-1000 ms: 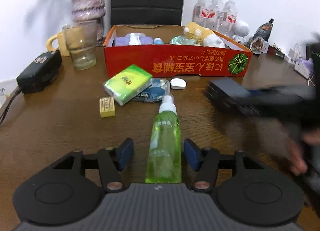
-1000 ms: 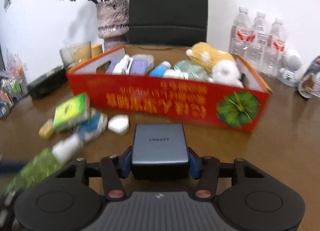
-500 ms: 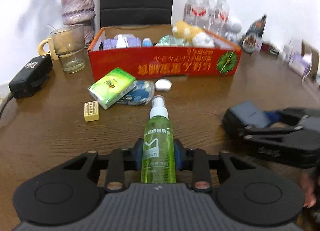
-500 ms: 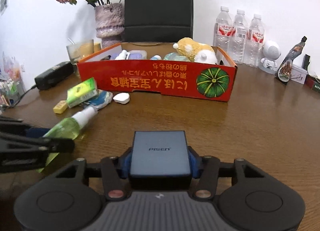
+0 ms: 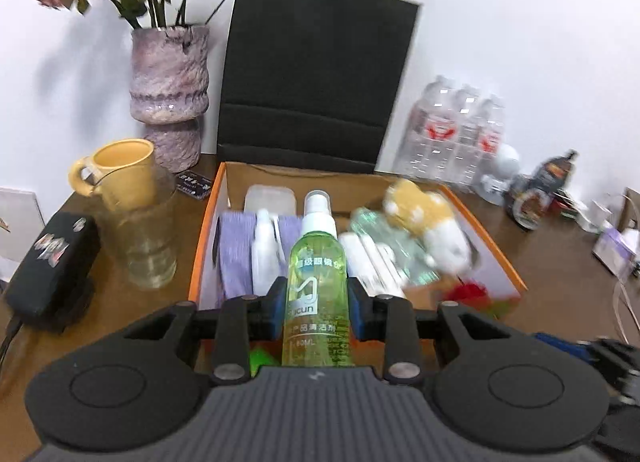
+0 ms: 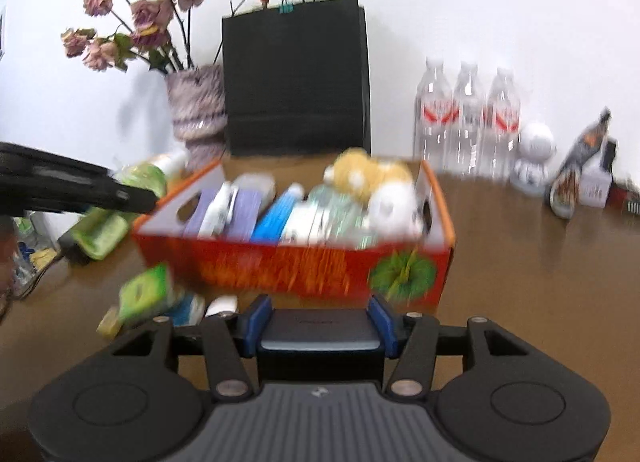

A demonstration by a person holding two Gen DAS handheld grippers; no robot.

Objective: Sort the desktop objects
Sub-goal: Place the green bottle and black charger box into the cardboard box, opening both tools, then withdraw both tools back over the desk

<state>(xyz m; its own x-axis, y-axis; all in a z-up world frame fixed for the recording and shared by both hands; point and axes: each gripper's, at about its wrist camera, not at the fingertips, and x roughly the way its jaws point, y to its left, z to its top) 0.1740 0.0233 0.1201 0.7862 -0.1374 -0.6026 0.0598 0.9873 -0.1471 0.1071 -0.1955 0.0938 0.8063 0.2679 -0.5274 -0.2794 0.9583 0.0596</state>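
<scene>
My left gripper [image 5: 316, 312] is shut on a green spray bottle [image 5: 317, 282] and holds it in the air over the front of the red cardboard box [image 5: 208, 230]. The box holds a plush toy [image 5: 432, 218], purple packets [image 5: 236, 258] and white bottles. My right gripper [image 6: 318, 326] is shut on a dark grey power bank [image 6: 318, 328], held above the table just in front of the box [image 6: 288, 268]. In the right wrist view the left gripper [image 6: 72, 186] with the spray bottle [image 6: 140, 178] shows at the left of the box.
A green tissue pack [image 6: 146, 292], a blue packet [image 6: 188, 308], a white case [image 6: 222, 304] and a yellow block [image 6: 108, 326] lie before the box. A glass [image 5: 146, 238], yellow mug [image 5: 120, 174], vase [image 5: 170, 90], black bag [image 5: 312, 74], water bottles [image 5: 460, 134] surround it.
My left gripper has lifted the spray bottle off the table and carried it forward over the box. My right gripper has moved toward the box with the power bank.
</scene>
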